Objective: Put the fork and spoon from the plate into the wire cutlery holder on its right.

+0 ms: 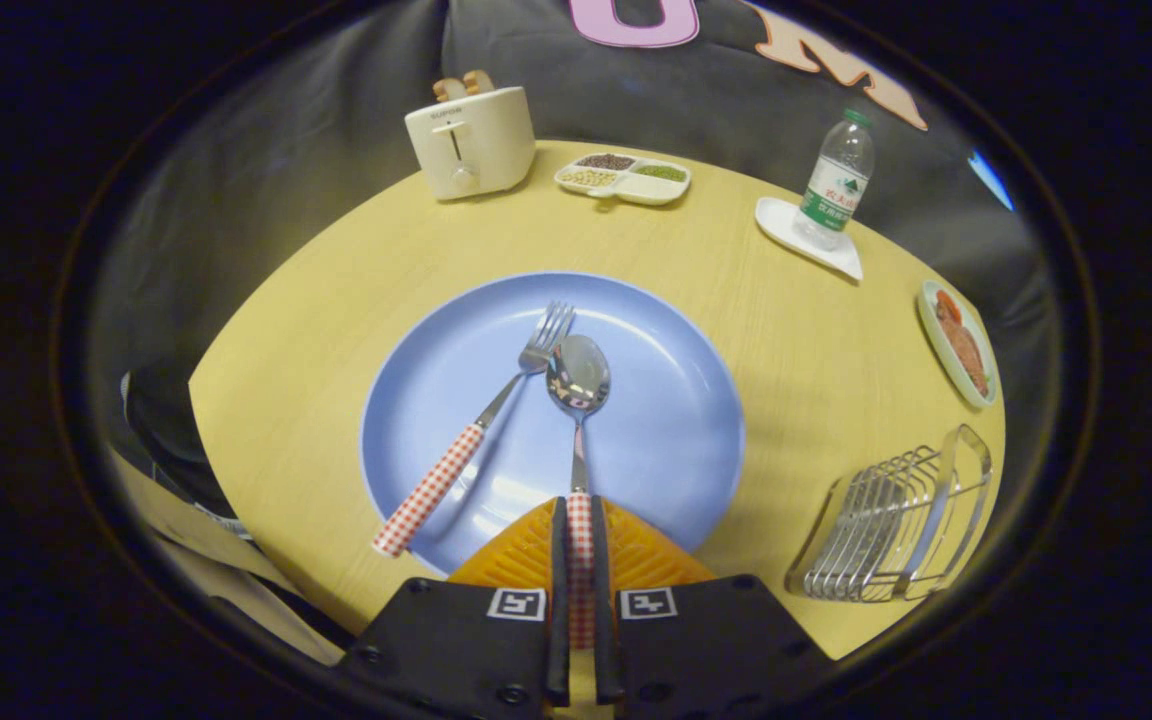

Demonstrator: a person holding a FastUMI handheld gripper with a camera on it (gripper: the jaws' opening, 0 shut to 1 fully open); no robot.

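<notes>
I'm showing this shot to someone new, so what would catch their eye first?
Probably the big blue plate mid-table, with the gripper shut on the checked handle of the spoon, its fingers pressing from both sides. The fork lies slanted beside it on the plate, and the wire cutlery holder sits on the table to the plate's right.

Two black, flat-topped housing blocks side by side behind the gripper (581, 520), each marked with a small square black-and-white tag near the inner corner. Round screw heads along the lower edges. Ribbed, wedge-shaped fingers (526, 555) fanning forward, narrow upright pads lining the inner faces.
</notes>
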